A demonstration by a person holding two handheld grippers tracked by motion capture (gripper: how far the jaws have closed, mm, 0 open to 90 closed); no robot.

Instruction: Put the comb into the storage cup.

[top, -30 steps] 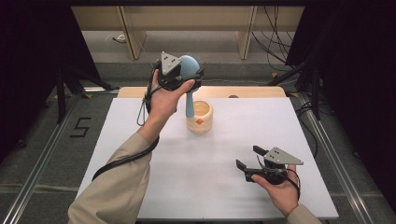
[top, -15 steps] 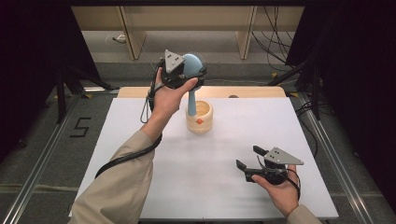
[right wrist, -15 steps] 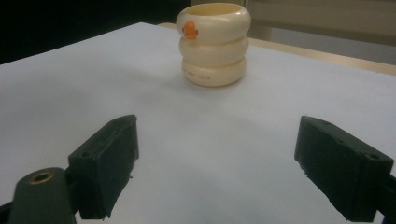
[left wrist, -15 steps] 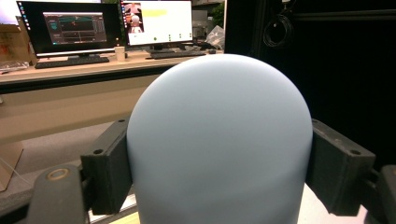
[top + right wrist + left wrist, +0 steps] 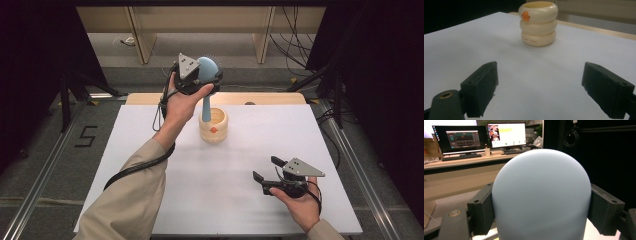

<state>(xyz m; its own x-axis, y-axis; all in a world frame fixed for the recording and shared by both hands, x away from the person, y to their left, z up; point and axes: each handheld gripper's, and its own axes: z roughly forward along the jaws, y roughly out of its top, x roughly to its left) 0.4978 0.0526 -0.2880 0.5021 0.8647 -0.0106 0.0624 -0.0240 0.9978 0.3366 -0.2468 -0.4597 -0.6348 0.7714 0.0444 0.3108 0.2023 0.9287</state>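
- Pale blue brush (image 5: 207,75) with a rounded head: clamped by the head between the left gripper's (image 5: 216,76) jaws, raised above the table, handle pointing down into the cream ribbed cup (image 5: 213,125).
- Cream ribbed cup: upright on the white table (image 5: 150,150), towards its far edge.
- Right gripper (image 5: 264,169): jaws wide apart, gripping nothing, low over the near right of the table.

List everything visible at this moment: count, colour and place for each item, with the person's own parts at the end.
Rounded brush with handle: one, pale blue, held above the holder, handle pointing down.
Ribbed holder cup with orange mark: one, cream, far middle of the table.
Table top: one, white.
Monitors: two, lit, on a desk behind.
Left gripper: one, black, raised, shut on the brush head.
Right gripper: one, black, low at the near right, open.
Sleeve: beige, on the left forearm.
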